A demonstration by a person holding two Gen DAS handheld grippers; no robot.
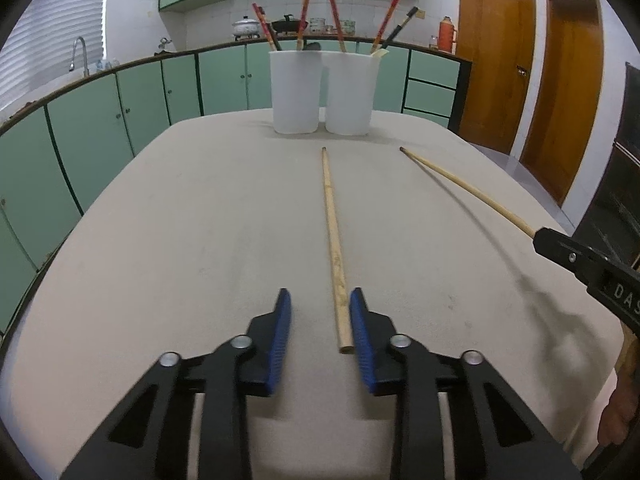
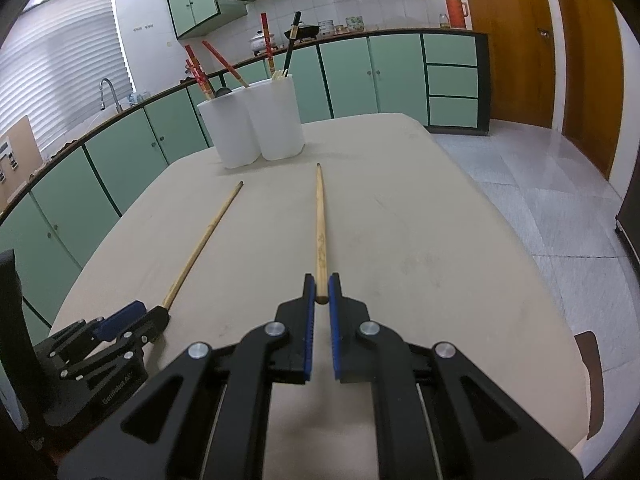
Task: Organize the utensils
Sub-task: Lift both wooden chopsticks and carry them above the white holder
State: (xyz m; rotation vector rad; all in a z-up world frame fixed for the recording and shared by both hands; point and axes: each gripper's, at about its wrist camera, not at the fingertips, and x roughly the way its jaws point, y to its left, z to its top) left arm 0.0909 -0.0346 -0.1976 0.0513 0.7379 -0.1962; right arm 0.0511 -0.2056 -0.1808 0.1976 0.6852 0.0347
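Two long bamboo chopsticks are on the beige table. One chopstick lies flat, its near end between the fingers of my open left gripper, close to the right pad and not gripped. It also shows in the right wrist view. My right gripper is shut on the near end of the other chopstick, seen in the left wrist view with the right gripper. Two white cups at the far edge hold several red and black chopsticks.
The table is covered in beige cloth with rounded edges. Green cabinets and a counter with a sink run behind and left. Wooden doors stand on the right. A tiled floor lies right of the table.
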